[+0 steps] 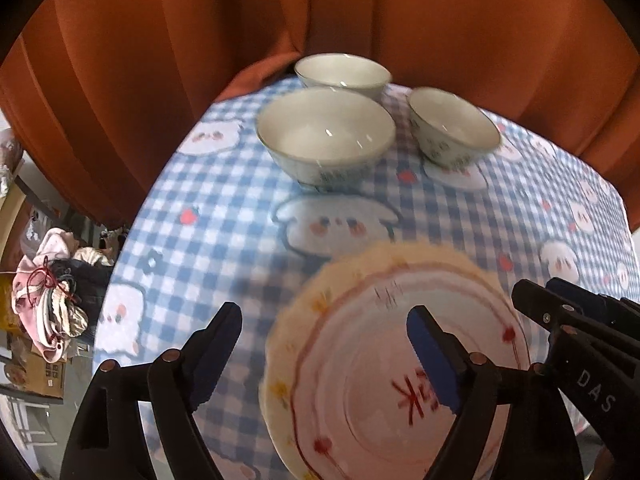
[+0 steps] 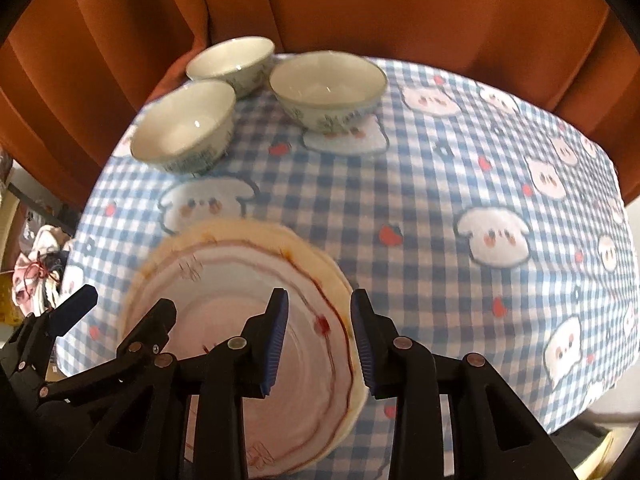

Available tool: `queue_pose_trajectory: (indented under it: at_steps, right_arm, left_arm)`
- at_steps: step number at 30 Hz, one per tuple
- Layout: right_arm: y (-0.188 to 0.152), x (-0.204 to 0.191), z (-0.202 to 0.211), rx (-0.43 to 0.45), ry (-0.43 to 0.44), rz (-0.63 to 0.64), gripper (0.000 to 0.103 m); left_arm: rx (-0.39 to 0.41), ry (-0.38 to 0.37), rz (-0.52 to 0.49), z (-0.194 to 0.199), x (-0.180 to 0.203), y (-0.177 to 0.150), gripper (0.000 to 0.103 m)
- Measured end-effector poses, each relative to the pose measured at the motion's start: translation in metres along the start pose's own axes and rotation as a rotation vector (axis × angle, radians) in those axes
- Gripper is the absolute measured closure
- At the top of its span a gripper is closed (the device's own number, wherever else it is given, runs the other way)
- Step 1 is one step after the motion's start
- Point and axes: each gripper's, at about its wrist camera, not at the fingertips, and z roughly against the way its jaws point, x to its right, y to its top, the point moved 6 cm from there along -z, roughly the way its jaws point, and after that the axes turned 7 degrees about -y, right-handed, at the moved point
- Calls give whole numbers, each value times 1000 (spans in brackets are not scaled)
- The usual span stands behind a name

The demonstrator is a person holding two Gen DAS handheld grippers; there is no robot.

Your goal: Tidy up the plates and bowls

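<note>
A stack of cream-rimmed plates point(image 1: 360, 320) point(image 2: 224, 280) with red lines and a red character lies at the near side of the checked tablecloth point(image 1: 220, 208) point(image 2: 440, 184). My left gripper point(image 1: 324, 356) point(image 2: 124, 308) stands wide open over the stack's left rim, one finger off the plate and one above its middle. My right gripper point(image 2: 320, 340) point(image 1: 548, 292) straddles the right rim, with its blue pads apart from it on both sides. Three white patterned bowls point(image 1: 326, 136) point(image 1: 344, 74) point(image 1: 454, 128) sit grouped at the far left of the table, also in the right wrist view point(image 2: 184, 128) point(image 2: 232, 60) point(image 2: 328, 84).
An orange curtain point(image 1: 160, 60) point(image 2: 400, 8) hangs right behind the table. Beyond the table's left edge lie a pile of pink cloth point(image 1: 48, 304) and a cardboard box point(image 1: 36, 372) on the floor. The cloth's right half bears no dishes.
</note>
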Motion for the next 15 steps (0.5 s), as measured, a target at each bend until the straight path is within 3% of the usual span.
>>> queue_pose_trajectory:
  at_steps: [5,10,15]
  right_arm:
    - [36,-15,-4,41,53,20,60]
    - [72,-28,-12,76,113,5,39]
    - [105,-44,-23,103,132,17,38]
  left_arm:
    - [29,57,31,-11,-13,27,17]
    - [40,84,42,-23,-24,57,17]
    - [61,83,38,-36,-30,87,17]
